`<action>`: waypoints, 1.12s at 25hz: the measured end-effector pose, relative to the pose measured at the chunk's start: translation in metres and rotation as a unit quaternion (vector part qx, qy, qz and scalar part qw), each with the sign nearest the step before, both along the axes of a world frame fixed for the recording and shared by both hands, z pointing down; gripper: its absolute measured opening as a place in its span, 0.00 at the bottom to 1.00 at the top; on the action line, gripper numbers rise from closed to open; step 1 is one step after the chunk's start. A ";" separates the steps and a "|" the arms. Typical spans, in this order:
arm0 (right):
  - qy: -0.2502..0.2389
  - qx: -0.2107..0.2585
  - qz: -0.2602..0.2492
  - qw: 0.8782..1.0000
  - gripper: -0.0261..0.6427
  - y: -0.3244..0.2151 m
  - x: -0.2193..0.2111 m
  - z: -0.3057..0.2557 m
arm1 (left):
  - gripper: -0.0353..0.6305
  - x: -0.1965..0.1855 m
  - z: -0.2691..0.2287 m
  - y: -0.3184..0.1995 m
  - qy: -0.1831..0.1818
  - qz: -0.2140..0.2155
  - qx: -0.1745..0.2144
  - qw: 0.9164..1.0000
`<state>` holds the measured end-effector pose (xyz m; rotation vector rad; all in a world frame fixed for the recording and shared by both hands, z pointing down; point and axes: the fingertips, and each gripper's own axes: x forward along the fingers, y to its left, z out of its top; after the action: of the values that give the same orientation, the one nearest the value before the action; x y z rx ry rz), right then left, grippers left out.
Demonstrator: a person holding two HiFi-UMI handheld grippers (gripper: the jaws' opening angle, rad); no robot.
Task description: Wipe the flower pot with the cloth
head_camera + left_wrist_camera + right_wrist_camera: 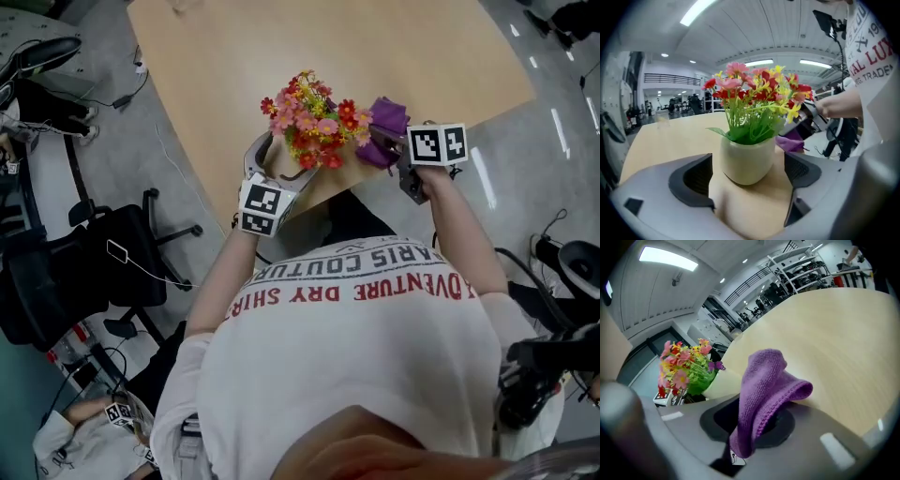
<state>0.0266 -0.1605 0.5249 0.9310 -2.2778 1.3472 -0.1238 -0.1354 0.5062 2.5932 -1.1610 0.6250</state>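
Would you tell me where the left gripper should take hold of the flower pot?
Grip the flower pot by its rounded cream belly below the flowers, coming from the near table edge. It stands upright, the left gripper's open jaws flank it without touching, and the cloth is at its right.

Head view: steep top-down onto the table (216, 66), near edge. Left gripper view: low, close, facing the pot (746, 161). Right gripper view: low, pot farther off, left. All share the pot.
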 end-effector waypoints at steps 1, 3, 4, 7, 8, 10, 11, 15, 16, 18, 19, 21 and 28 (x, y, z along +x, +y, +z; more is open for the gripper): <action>-0.004 0.004 0.009 1.000 0.10 0.009 0.005 -0.003 | 0.76 0.000 -0.006 0.001 0.010 -0.030 0.003 1.000; -0.012 0.010 0.024 1.000 0.10 0.026 0.013 -0.010 | 0.80 0.003 -0.009 0.001 0.019 -0.075 0.006 0.997; -0.016 0.012 0.031 0.999 0.10 0.034 0.017 -0.012 | 0.81 0.006 -0.008 0.002 0.019 -0.094 0.007 0.995; -0.021 0.013 0.043 0.999 0.10 0.055 0.028 -0.011 | 0.84 0.023 -0.001 0.000 0.026 -0.141 -0.002 0.990; -0.023 0.013 0.047 0.999 0.10 0.062 0.030 -0.011 | 0.85 0.028 0.000 -0.002 0.030 -0.153 -0.004 0.988; -0.027 0.014 0.055 0.998 0.10 0.079 0.033 -0.011 | 0.89 0.033 -0.003 -0.007 0.033 -0.184 0.003 0.982; -0.027 0.012 0.057 0.998 0.10 0.088 0.035 -0.012 | 0.89 0.032 -0.008 -0.010 0.028 -0.202 0.014 0.979; -0.025 0.003 0.067 0.997 0.10 0.107 0.051 -0.013 | 0.89 0.030 -0.018 -0.024 0.003 -0.260 0.040 0.965; -0.026 0.002 0.072 0.997 0.10 0.108 0.057 -0.013 | 0.89 0.033 -0.016 -0.028 0.002 -0.269 0.037 0.962; -0.027 0.001 0.079 0.997 0.10 0.109 0.066 -0.012 | 0.89 0.036 -0.012 -0.034 0.004 -0.284 0.032 0.958; -0.027 0.003 0.081 0.996 0.10 0.108 0.068 -0.012 | 0.89 0.035 -0.010 -0.036 0.010 -0.292 0.032 0.956; -0.023 0.009 0.083 0.996 0.10 0.104 0.067 -0.014 | 0.88 0.030 -0.010 -0.040 0.028 -0.304 0.033 0.952; -0.027 0.021 0.076 0.997 0.10 0.097 0.067 -0.028 | 0.88 0.033 -0.014 -0.038 0.030 -0.283 0.031 0.958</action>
<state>0.0934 -0.0639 0.4966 1.1136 -2.3253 1.4065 -0.0910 -0.1734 0.4918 2.1368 -1.8148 0.3796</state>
